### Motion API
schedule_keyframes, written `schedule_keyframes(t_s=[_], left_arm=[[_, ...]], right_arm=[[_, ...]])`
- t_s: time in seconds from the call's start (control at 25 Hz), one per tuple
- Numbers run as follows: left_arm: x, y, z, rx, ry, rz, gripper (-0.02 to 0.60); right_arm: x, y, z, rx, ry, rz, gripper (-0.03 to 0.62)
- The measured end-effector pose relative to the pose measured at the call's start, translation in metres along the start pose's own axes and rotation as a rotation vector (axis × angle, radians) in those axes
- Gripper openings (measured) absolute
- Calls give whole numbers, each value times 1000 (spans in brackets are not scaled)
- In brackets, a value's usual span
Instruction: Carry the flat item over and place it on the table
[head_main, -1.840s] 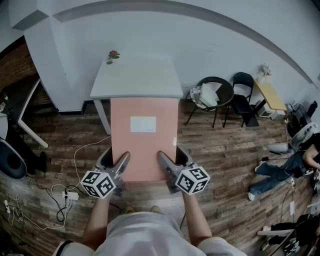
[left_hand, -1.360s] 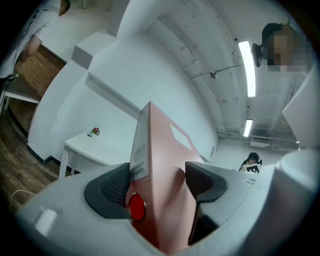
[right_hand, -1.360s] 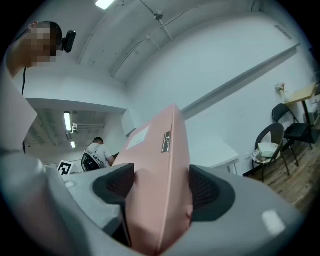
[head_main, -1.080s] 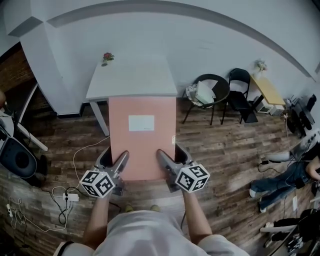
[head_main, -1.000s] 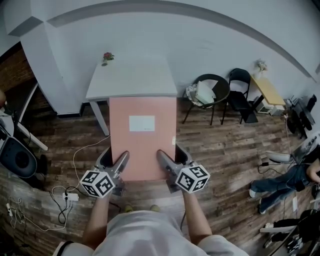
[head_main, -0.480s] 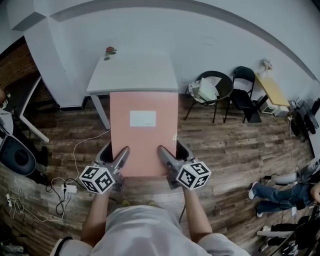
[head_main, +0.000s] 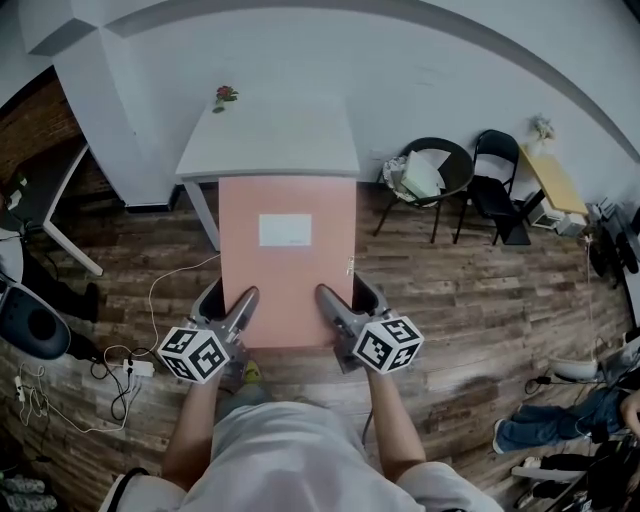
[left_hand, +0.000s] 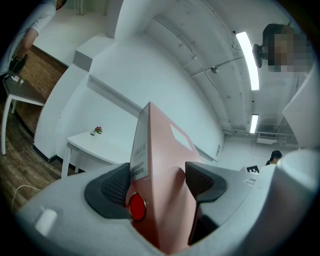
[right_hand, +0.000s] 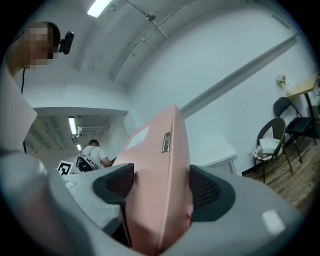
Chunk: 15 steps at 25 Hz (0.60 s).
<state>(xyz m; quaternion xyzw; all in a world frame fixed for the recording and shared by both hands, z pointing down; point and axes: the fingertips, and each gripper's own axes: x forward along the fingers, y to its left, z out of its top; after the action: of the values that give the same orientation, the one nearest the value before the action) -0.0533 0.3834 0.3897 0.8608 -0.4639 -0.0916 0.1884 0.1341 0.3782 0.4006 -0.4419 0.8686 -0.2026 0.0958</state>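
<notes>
A flat pink box (head_main: 287, 270) with a white label (head_main: 285, 229) is held level in the air between both grippers. My left gripper (head_main: 235, 312) is shut on its near left edge and my right gripper (head_main: 335, 312) is shut on its near right edge. In the left gripper view the pink box (left_hand: 160, 165) sits clamped between the dark pads, a red round button on its side; in the right gripper view the pink box (right_hand: 160, 175) is clamped the same way. The white table (head_main: 270, 140) stands ahead against the wall, and the box's far edge overlaps the table's near edge.
A small red flower (head_main: 224, 95) stands at the table's far left corner. Black chairs (head_main: 440, 185) and a small wooden table (head_main: 555, 180) are to the right. Cables and a power strip (head_main: 135, 368) lie on the wooden floor at left. A dark desk (head_main: 45, 190) is far left.
The person has stepped toward the white table with the box; the table now looks nearer and the box's far edge reaches it. Both grippers stay clamped on the box.
</notes>
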Motion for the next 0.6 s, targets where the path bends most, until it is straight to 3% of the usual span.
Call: schedule_keyframes(t_s=[0.6], left_arm=[[53, 41, 1, -31, 23, -20, 336]], right_arm=[[50, -36, 3, 4, 15, -36, 341]])
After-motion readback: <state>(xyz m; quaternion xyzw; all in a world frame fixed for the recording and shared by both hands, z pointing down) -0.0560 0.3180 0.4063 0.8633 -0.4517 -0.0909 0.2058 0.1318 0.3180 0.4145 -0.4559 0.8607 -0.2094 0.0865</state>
